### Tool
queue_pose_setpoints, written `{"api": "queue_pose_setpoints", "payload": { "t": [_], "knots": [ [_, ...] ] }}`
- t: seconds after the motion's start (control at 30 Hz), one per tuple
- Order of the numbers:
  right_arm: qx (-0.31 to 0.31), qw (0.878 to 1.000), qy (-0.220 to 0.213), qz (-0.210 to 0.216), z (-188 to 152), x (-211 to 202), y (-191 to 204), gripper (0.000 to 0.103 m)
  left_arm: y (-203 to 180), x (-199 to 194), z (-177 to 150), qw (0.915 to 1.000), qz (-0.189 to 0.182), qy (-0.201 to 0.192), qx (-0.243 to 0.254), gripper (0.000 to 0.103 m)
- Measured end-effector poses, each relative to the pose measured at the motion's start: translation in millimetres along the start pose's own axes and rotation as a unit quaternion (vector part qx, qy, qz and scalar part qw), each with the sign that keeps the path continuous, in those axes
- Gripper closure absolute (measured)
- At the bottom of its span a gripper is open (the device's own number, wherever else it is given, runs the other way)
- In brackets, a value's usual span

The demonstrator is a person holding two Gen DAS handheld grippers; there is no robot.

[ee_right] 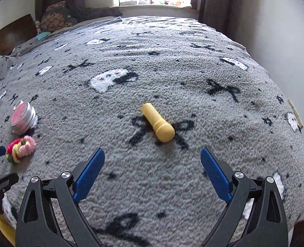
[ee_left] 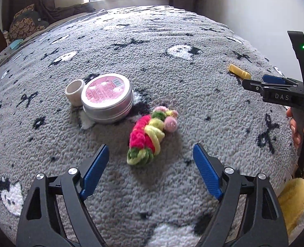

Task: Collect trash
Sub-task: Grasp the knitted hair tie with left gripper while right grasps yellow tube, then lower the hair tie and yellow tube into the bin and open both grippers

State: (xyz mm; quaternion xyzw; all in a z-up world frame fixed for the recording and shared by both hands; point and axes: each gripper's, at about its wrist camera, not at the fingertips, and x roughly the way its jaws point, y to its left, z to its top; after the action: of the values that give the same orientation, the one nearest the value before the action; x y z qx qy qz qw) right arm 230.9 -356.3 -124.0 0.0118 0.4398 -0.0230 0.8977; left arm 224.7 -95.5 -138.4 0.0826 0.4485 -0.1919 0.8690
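Scrunchies (ee_left: 147, 135), a bright crocheted bundle, lie on the grey blanket (ee_left: 193, 30) just beside a round tin (ee_left: 107, 97), with a small white roll (ee_left: 75, 91) touching the tin's far side. Left gripper (ee_left: 149, 168) hangs spread above them, empty. Well away from the tin lies a yellow tube (ee_right: 158, 122); right gripper (ee_right: 152, 173) gapes over it, touching nothing.

Both my wrist cameras look steeply down the blanket (ee_left: 172, 185) toward its far, window-side edge, fairly close. Both views share the tin (ee_left: 108, 97) and, I think, the scrunchie bundle (ee_right: 20, 148).
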Motion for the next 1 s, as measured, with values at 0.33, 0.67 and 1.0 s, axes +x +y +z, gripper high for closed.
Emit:
{"api": "queue_pose_setpoints", "payload": {
  "t": [0.33, 0.67, 1.0],
  "knots": [
    [-0.018, 1.0, 0.021, 0.005, 32.4, 46.0, -0.7, 0.037, 1.1, 30.0, 23.8, 0.9999, -0.005, 0.012, 0.0, 0.064],
    [-0.032, 0.999, 0.024, 0.013, 21.5, 32.7, 9.2, 0.083, -4.7, 8.2, 3.3, 0.9999, -0.01, 0.005, 0.009, 0.071],
    [-0.046, 0.998, 0.004, 0.044, -22.6, -30.1, 32.8, 0.084, -13.7, -51.4, -27.2, 0.9994, -0.009, -0.031, 0.01, 0.071]
  ]
}}
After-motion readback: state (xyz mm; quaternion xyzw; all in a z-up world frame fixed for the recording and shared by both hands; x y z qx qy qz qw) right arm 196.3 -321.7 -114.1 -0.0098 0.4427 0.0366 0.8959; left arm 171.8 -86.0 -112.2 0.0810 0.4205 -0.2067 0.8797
